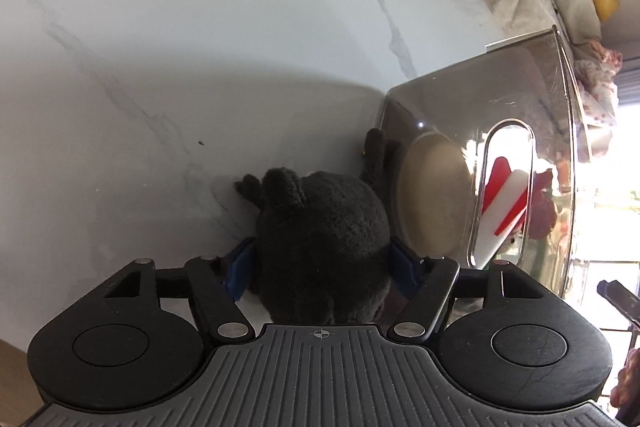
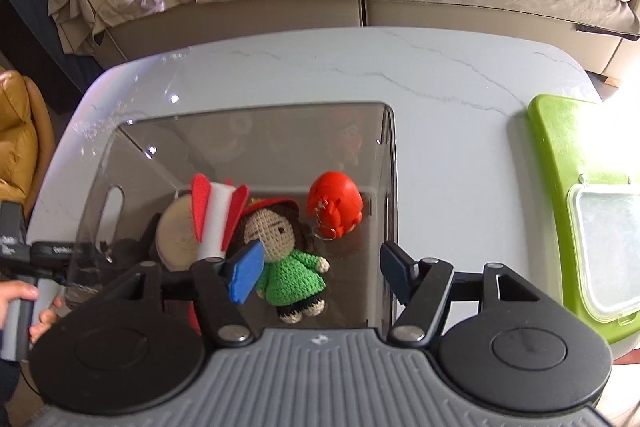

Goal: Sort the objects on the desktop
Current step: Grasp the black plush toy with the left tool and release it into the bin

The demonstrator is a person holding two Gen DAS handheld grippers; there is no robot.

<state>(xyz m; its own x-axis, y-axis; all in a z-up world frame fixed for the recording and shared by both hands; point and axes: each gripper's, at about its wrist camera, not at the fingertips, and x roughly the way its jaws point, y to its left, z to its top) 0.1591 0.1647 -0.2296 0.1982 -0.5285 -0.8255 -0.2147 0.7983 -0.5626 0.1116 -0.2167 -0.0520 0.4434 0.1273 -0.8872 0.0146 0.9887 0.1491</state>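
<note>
Left tool pads pressing black plush toy beside clear bin.

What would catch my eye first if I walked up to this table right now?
Probably the black fuzzy plush toy between the blue pads of the left gripper, on the white marble table beside the clear smoky plastic bin. Inside that bin lie a crocheted doll in a green dress, a bright red plastic toy, a red-and-white felt rocket and a round beige disc, with the right gripper open above them.
</note>
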